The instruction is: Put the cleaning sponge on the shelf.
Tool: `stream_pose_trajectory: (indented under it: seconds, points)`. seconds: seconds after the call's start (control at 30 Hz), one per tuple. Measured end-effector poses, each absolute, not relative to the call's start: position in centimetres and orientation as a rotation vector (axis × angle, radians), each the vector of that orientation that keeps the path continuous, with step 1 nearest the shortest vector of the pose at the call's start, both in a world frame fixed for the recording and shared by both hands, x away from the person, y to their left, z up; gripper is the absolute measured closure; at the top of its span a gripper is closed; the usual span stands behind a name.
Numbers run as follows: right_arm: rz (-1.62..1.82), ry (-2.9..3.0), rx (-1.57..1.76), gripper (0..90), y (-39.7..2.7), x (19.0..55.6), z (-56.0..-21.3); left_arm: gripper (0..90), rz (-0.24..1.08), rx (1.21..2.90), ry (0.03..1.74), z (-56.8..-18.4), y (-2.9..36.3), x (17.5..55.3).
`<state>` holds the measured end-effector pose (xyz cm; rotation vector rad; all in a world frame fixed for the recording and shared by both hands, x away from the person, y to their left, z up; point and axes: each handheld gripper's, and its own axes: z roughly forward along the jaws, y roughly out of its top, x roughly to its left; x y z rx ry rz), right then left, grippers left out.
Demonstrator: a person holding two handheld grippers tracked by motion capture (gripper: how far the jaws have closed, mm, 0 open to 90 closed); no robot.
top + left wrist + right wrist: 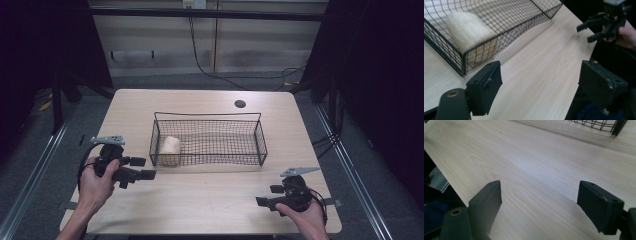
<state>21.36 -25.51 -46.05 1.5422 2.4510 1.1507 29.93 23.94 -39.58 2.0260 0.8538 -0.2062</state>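
- We held our left hand-held gripper (142, 168) at the lower left of the high view, jaws spread wide and empty, just short of the wire basket (208, 118).
- The cream fluffy roll (170, 150) lay inside the basket's left end, against the mesh; in the left gripper view it sat at the upper left (467, 32), behind the basket's corner.
- Our right hand-held gripper (267, 196) rested low at the lower right of the table (200, 205), jaws likewise apart, gripping nothing.
- We judged this the approach step: nothing was grasped yet.
- Next, we thought, the left one must rise over the rim and come down on the roll.
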Motion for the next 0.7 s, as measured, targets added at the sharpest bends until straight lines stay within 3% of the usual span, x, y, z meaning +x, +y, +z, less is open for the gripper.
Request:
stream_pose_trajectory:
  seconds: [0.7]
  points:
    - [1.145, 2.439, 1.526, 18.8, -25.5, 21.3, -46.0, 18.0, -0.200, 2.015, 0.993, -44.8, 25.1, 26.5]
